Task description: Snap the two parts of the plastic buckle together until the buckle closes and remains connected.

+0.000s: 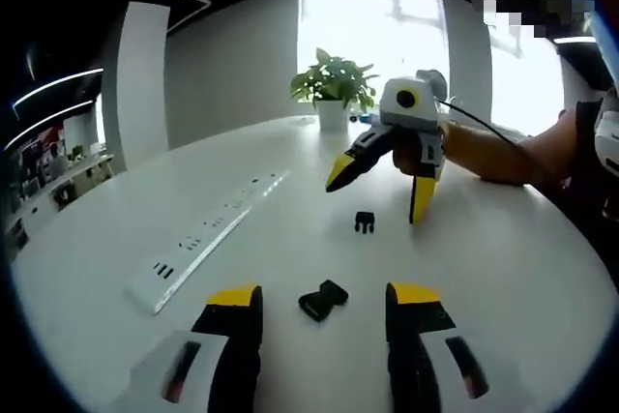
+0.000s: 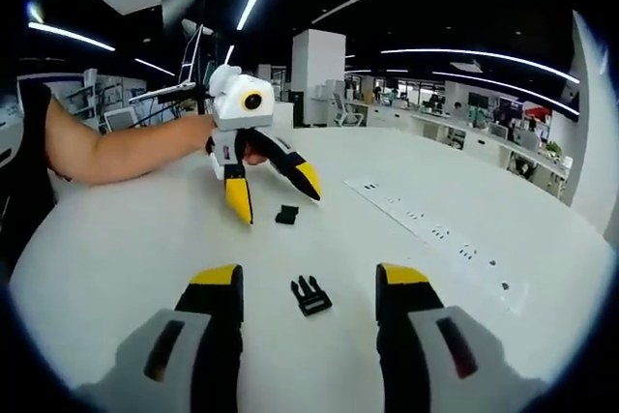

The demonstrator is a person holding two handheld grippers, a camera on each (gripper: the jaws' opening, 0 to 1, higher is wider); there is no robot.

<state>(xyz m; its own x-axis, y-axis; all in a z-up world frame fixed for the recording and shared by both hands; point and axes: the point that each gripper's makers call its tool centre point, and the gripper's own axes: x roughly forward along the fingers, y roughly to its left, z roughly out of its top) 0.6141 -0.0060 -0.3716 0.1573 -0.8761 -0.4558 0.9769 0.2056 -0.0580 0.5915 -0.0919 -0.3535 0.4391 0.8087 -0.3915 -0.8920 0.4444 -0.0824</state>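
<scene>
The two halves of the black plastic buckle lie apart on the white worktop [image 1: 503, 268], not joined. In the left gripper view the socket half [image 1: 323, 299] lies between the tips of the left claw [image 1: 324, 299], touching neither jaw; the pronged half [image 1: 365, 222] lies farther off, just below the right claw [image 1: 379, 192], which comes in from the far side with a hand [image 1: 418, 147] around its body. In the right gripper view the order is turned round: the pronged half [image 2: 310, 295] sits between the tips of the right claw [image 2: 308, 278], free of both, and the socket half [image 2: 286, 215] lies near the left claw [image 2: 274, 195] across the worktop.

Both claws stand wide open with nothing in them; their jaws are black with yellow tips.

A long white power strip [image 1: 198, 242] with rows of sockets runs along the worktop beside the buckle parts. A potted green plant [image 1: 334, 92] stands at the worktop's far edge before a bright window [image 1: 377, 21].
</scene>
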